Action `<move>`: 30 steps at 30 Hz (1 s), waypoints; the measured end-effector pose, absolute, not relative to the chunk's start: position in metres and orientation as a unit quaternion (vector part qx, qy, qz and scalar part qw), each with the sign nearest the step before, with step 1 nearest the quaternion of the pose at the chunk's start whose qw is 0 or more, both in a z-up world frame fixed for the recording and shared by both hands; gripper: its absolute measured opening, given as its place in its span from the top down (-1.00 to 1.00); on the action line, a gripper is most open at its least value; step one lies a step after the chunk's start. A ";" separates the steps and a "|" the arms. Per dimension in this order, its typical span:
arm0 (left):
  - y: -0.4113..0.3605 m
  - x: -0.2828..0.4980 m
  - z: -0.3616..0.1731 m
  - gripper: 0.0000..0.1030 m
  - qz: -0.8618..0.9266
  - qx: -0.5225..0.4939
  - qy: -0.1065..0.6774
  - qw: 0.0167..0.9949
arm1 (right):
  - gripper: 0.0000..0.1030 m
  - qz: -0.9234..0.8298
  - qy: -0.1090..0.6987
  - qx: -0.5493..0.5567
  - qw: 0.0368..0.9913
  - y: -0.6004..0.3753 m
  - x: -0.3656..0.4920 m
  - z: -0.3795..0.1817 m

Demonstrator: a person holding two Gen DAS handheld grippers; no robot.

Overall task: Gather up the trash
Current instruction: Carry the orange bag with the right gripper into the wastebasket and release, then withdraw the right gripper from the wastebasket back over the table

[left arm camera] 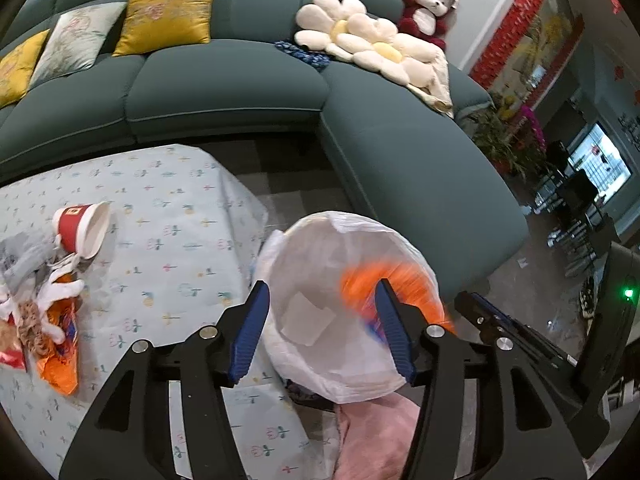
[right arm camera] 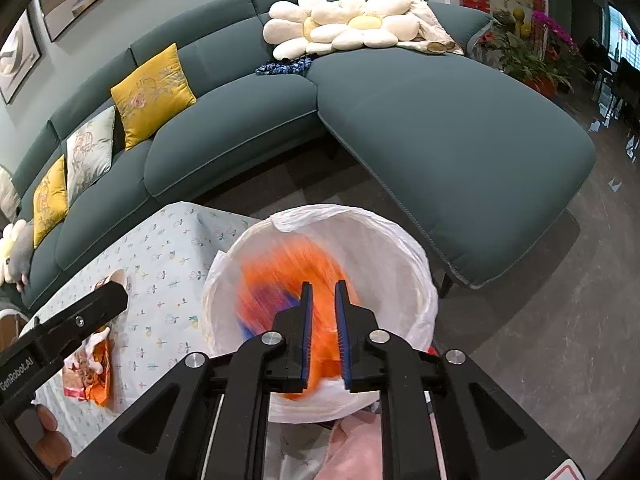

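A bin lined with a white plastic bag [left arm camera: 360,376] [right arm camera: 400,240] stands beside the table. A blurred orange wrapper [right arm camera: 276,280] [left arm camera: 400,284] is in motion inside the bag's mouth, just below my right gripper [right arm camera: 323,292], whose jaws stand a narrow gap apart with nothing between them. My left gripper [left arm camera: 324,316] is open and empty above the bin's near rim. A red paper cup [left arm camera: 80,230] lies on its side on the table, next to another orange wrapper [left arm camera: 62,344] [right arm camera: 100,372] and crumpled tissues [left arm camera: 60,292].
The table has a floral cloth [left arm camera: 168,248]. A dark green sofa [left arm camera: 224,80] with cushions and plush toys curves behind. Pink cloth [left arm camera: 376,436] lies below the bin. Grey floor [right arm camera: 540,320] lies to the right.
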State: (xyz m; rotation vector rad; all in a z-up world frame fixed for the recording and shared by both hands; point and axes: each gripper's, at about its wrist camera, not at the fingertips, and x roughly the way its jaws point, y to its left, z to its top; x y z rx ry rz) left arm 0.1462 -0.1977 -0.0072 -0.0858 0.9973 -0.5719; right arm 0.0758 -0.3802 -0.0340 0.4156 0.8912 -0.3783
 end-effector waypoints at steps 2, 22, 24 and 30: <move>-0.191 0.146 -0.007 -0.08 -0.261 -0.043 0.472 0.841 | 0.59 -0.179 0.425 0.198 0.865 -0.377 0.078 -0.032; -0.113 0.137 0.006 -0.09 -0.189 -0.060 0.455 0.868 | -0.01 -0.140 0.416 0.143 0.887 -0.294 0.083 0.003; -0.099 0.136 0.006 -0.08 -0.178 -0.065 0.453 0.871 | -0.03 -0.134 0.417 0.137 0.889 -0.283 0.084 0.006; -0.058 0.133 0.006 -0.09 -0.142 -0.077 0.449 0.879 | -0.14 -0.112 0.419 0.120 0.893 -0.247 0.086 0.011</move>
